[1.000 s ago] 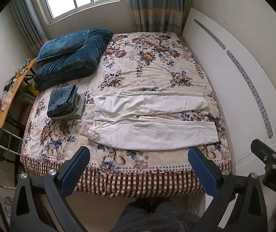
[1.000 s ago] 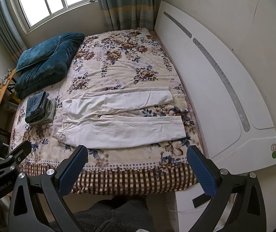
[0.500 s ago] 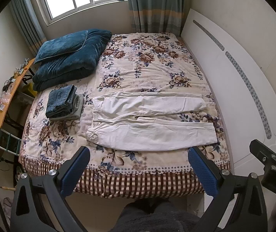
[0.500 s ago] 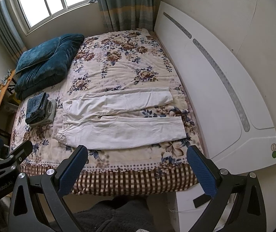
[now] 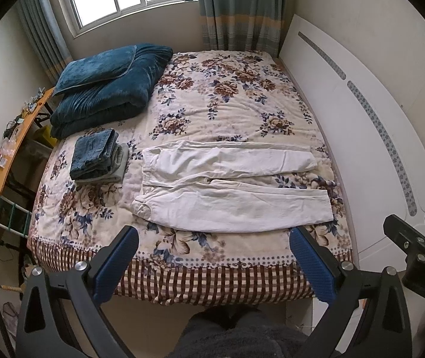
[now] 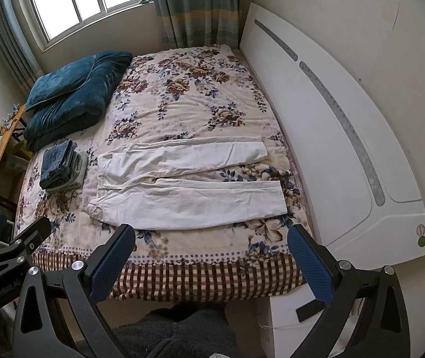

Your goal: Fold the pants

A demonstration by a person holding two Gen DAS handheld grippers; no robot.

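Observation:
White pants (image 5: 230, 188) lie spread flat on the floral bed cover (image 5: 230, 98), waistband to the left, both legs pointing right toward the headboard; they also show in the right wrist view (image 6: 188, 191). My left gripper (image 5: 212, 256) is open and empty, held high above the near edge of the bed, well short of the pants. My right gripper (image 6: 212, 256) is open and empty too, at a similar height beside it. The right gripper shows at the right edge of the left wrist view (image 5: 415, 247).
A stack of folded jeans (image 5: 99, 156) sits left of the pants. A folded dark-blue quilt with a pillow (image 5: 108, 86) lies at the far left corner. A white headboard (image 5: 370, 137) runs along the right. A cluttered orange desk (image 5: 12, 146) stands left of the bed.
Both views have shifted slightly; the bed and pants sit a little higher and farther in the frame. The pants have not moved and both grippers stay open.

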